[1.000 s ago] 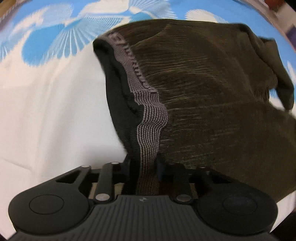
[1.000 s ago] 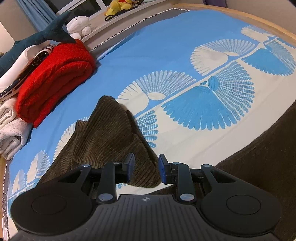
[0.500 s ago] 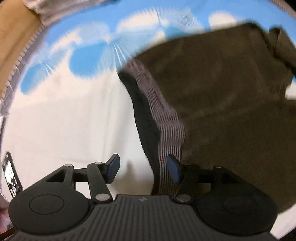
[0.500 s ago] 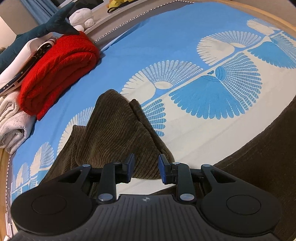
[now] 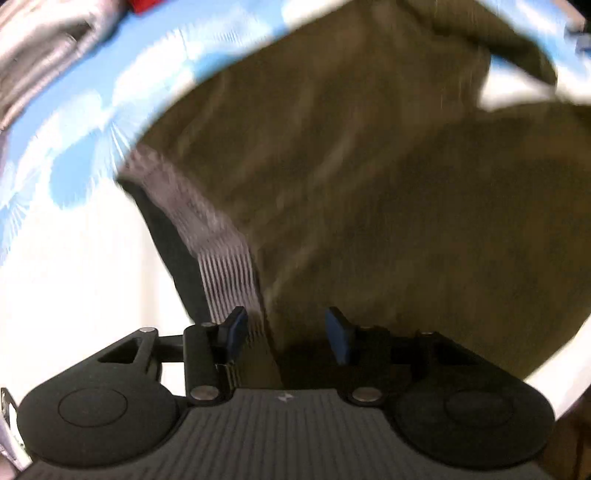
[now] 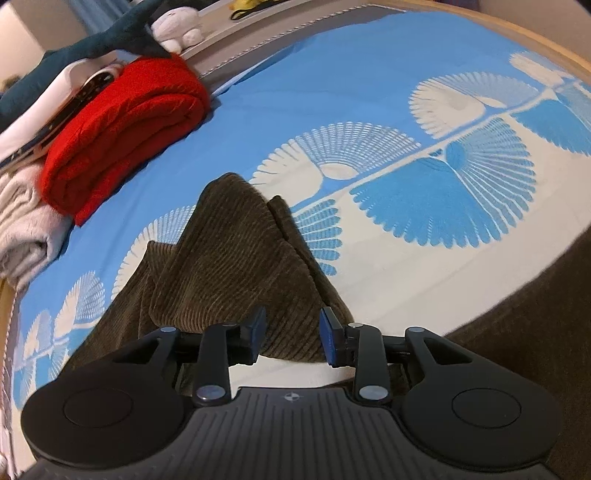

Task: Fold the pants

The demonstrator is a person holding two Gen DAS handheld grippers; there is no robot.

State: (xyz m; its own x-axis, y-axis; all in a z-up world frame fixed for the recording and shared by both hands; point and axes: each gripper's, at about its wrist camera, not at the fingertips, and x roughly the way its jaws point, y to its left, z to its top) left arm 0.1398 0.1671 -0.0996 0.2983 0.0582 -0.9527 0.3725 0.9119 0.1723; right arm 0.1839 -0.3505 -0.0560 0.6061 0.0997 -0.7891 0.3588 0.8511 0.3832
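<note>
Brown corduroy pants lie spread on the blue-and-white bedsheet. The left gripper, its jaws just closing partway, stands spread over the striped waistband. The right gripper stands spread over a pant leg, not pinching it.

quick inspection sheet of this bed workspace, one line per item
surface: bed sheet, blue with white fan shapes, white band nearer the grippers.
job's things: brown corduroy pants spread on the sheet, one part bunched into a peak; grey striped waistband turned outward.
clutter: folded red blanket beside a grey-white folded cloth; shark plush and white plush behind them.
grippers: left gripper open, jaws just closing a little, waistband between the pads, not pinched; right gripper open over the pants' edge, jaws just opening slightly.
cables: nothing seen.
surroundings: wooden bed edge; left view blurred.
</note>
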